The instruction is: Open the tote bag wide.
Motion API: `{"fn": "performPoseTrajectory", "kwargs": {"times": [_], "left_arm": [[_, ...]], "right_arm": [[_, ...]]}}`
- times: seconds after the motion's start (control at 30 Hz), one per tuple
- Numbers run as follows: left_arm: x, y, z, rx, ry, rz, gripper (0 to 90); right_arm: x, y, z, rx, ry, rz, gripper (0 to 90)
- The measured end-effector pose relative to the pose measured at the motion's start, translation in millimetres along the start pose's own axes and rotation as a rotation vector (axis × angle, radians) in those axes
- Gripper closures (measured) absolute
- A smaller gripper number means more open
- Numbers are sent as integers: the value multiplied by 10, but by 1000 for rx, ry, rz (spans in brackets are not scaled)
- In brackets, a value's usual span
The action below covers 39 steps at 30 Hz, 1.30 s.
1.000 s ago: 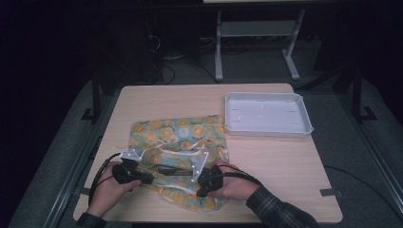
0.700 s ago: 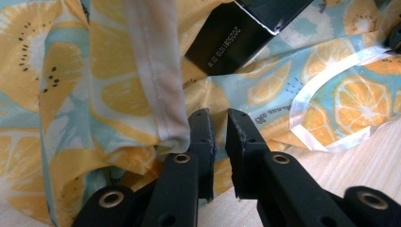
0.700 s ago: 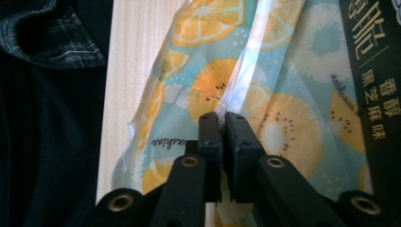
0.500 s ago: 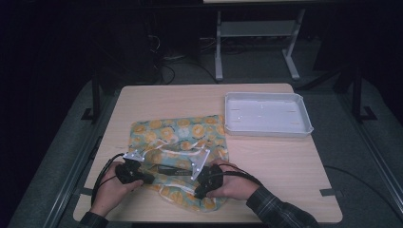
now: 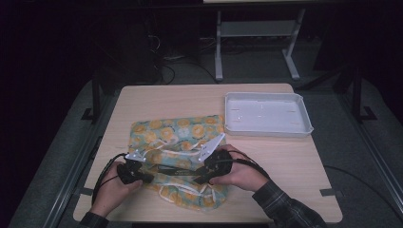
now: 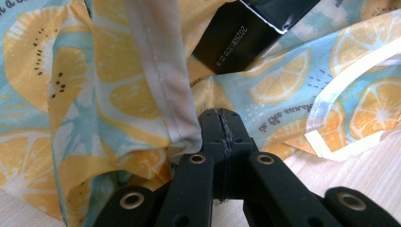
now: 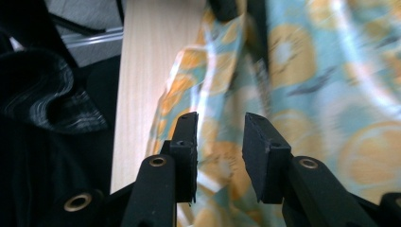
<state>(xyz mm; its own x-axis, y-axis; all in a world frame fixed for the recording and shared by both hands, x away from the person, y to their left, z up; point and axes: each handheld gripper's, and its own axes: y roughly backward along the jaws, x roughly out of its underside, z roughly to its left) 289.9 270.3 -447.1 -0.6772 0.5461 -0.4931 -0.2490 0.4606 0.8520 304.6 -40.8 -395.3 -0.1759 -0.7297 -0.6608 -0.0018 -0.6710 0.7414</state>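
Left tongs (image 6: 221,124) clamped on the fruit-print cloth's (image 5: 176,135) white hem, right tongs (image 7: 220,142) just opening, cloth beyond them.

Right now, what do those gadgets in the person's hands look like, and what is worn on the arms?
Both grippers, left gripper and right gripper, are black with two flat jaws and brass-coloured rivets, a pale three-cornered plate on top and black cables trailing back. The right sleeve is dark plaid.

left tongs (image 6: 222,127) pressed shut; right tongs (image 7: 220,137) have just been opening, jaws apart.
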Motion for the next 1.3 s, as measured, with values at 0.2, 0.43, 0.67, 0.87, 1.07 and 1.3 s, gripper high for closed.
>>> {"fn": "performPoseTrajectory", "kwargs": {"times": [0.2,0.43,0.67,0.87,1.07,1.3], "left_arm": [[10,-6,-13,-5,2,-16,898],[9,-3,-4,-4,-8,-14,895],[6,-6,-16,-13,-18,-15,894],[16,-6,-5,-4,-13,-21,892],[17,-4,0,1,-8,-20,891],[20,-7,-2,2,3,-26,891]], "right_arm": [[-116,93,-99,67,-12,-36,627],[-286,54,-173,104,-3,-46,607],[-458,-188,-239,101,39,-8,632],[-478,-410,-247,112,63,49,633],[-452,-443,-256,134,80,77,651],[-437,-465,-241,117,82,84,757]]}}
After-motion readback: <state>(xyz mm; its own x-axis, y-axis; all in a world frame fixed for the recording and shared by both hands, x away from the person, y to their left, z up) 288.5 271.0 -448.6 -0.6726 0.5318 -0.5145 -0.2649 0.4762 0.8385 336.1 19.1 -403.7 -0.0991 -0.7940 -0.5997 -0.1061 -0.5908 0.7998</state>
